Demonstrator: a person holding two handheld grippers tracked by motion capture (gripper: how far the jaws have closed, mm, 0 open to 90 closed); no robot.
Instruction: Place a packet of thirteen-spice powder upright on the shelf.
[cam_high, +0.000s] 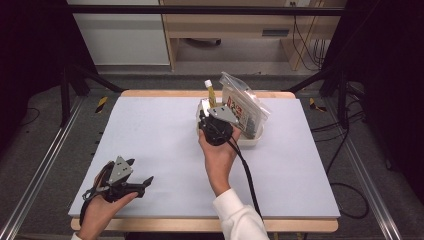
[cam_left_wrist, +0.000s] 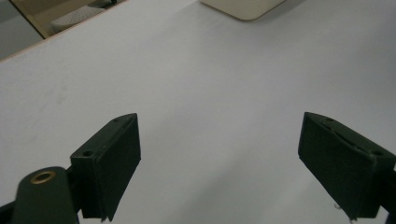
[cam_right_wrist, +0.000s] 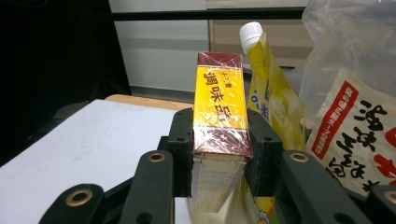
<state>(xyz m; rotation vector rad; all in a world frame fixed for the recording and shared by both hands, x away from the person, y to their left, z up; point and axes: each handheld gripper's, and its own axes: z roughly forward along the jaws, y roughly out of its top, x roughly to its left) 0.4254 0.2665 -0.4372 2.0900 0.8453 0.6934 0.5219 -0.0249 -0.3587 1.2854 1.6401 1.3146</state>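
Yellow-maroon box (cam_right_wrist: 219, 112); yellow pouch (cam_right_wrist: 275, 98), white cap.

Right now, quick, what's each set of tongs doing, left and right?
Left tongs: open, nothing between them, over the bare table.
Right tongs: shut on a yellow and brown box, at the tub.

The box (cam_right_wrist: 219, 112) is gleaming under glossy, crinkled plastic film. The pouch (cam_right_wrist: 273, 100) is showing shiny yellow plastic with a smooth white cap. The bag (cam_right_wrist: 355, 60) is looking like clear, wrinkled plastic. The counter (cam_high: 150, 145) is lying matt and smooth, edged in wood. The jaws are looking matt black.
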